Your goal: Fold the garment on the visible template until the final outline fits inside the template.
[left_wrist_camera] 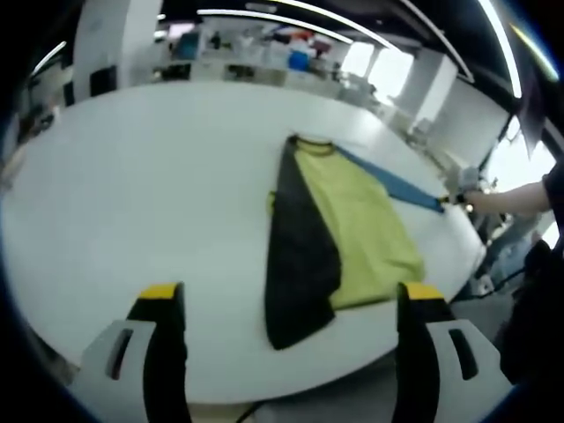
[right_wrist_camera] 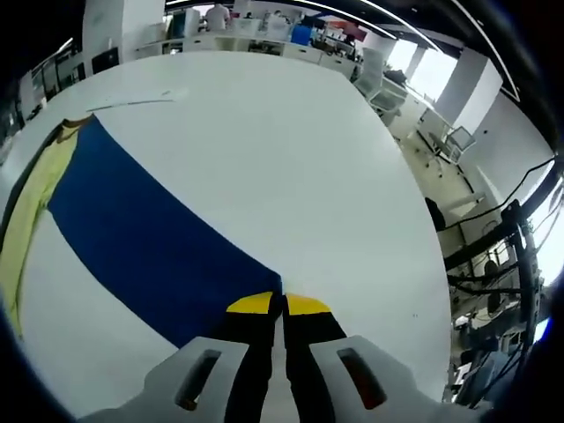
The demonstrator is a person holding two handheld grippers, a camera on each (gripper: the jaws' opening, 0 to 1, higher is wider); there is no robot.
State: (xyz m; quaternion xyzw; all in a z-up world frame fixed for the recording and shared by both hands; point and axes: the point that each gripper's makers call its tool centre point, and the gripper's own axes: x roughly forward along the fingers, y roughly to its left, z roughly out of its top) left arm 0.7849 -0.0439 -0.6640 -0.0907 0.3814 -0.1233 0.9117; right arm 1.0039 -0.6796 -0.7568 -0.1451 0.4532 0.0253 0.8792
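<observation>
The right gripper (right_wrist_camera: 282,304) has its yellow-tipped jaws pressed together on the end of the blue sleeve (right_wrist_camera: 150,256), pinching the cloth at its tip. From that pinch the sleeve stretches flat and taut across the white bench (right_wrist_camera: 291,150) toward the rest of the garment (right_wrist_camera: 26,220), whose yellow body shows at the far left edge of the right gripper view.

The left gripper (left_wrist_camera: 291,295) hangs above the near edge of the bench (left_wrist_camera: 141,194) with its jaws spread wide and nothing between them. Beyond it the garment (left_wrist_camera: 352,225) lies flat near the middle of the bench: a yellow body, a black panel (left_wrist_camera: 295,256) folded along its left side, the collar at the far end, and the blue sleeve (left_wrist_camera: 392,182) drawn out to the right. At that sleeve's end, in the left gripper view, the right gripper (left_wrist_camera: 451,201) holds the cloth, with the person's forearm (left_wrist_camera: 515,199) behind it
</observation>
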